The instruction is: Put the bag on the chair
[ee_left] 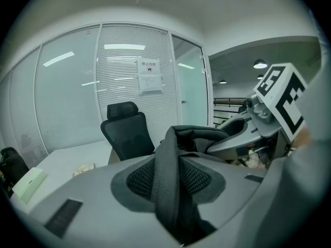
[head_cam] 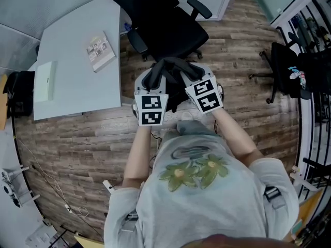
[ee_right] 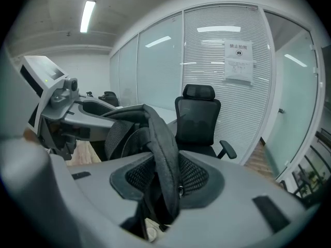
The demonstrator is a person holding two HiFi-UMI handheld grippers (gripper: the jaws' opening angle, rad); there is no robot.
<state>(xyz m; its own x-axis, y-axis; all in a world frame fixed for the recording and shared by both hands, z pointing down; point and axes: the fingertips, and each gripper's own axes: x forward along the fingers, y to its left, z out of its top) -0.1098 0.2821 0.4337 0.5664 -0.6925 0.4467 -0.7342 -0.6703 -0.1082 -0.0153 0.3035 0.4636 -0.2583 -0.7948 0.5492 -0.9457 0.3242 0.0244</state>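
Closest in, the left gripper (head_cam: 153, 81) is seen half closed, its mesh pads pinched on the black strap (ee_left: 168, 190) of the bag (head_cam: 175, 98). The right gripper (head_cam: 199, 76) is set the same way, half shut on that strap (ee_right: 163, 154) a little further along. The strap is looped up between the two tools. The bag itself is hung under them over the wooden floor (head_cam: 232, 61), just short of the front edge of the chair's seat; little of its body can be made out.

Only webbing is gripped, so a slide through the pads is judged the first risk. If the load is jerked or one tool is raised ahead of the other, the weight could be thrown onto a single grip and the bag dropped short of the seat.

Next out, the chair (head_cam: 165, 27) is parked beside the right edge of the desk (head_cam: 72, 81), near its far corner. It looks to be on castors. A swinging bag knocked against the seat's front edge could push it away or spin it. An armrest (head_cam: 199, 8) could also be snagged by the loose loop.

A bag let go too near the seat's front edge would likely topple off.

Further left, a booklet (head_cam: 100, 50) and a white box (head_cam: 45, 80) are left on the desk, well clear.
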